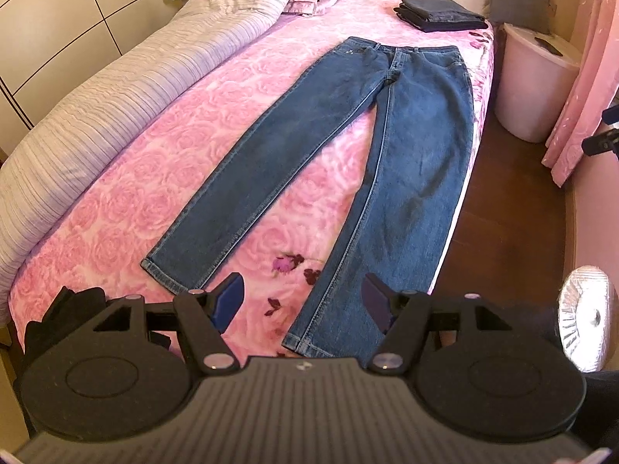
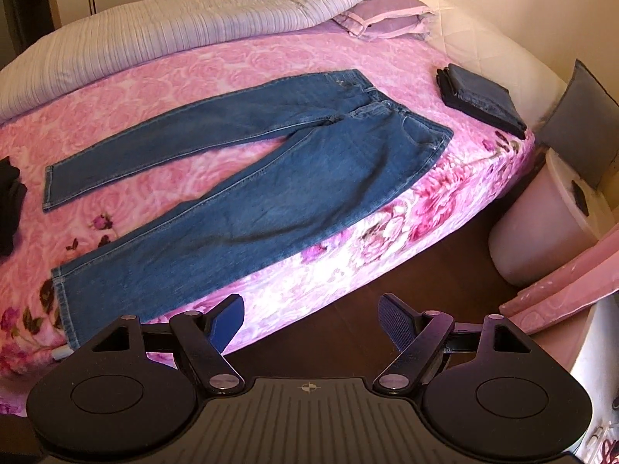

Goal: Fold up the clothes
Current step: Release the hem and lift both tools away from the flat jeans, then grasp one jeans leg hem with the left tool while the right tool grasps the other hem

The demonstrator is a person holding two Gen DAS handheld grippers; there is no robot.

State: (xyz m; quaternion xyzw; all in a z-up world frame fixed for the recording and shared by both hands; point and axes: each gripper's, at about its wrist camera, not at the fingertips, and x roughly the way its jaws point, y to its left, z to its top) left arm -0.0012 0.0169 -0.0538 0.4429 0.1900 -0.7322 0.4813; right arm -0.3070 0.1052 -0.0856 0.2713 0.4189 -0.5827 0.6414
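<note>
A pair of blue jeans lies flat and spread on the pink rose-patterned bed cover, waistband far, leg hems near. My left gripper hovers open above the hem end, with the right leg's hem between and below its fingers, touching nothing. In the right wrist view the same jeans stretch from left to right along the bed's edge. My right gripper is open and empty, off the side of the bed over the floor, near the lower leg.
A stack of folded dark jeans lies at the far corner of the bed. A black garment sits at the hem end. A striped quilt, pillows, a white bin, a pink curtain and wooden floor surround.
</note>
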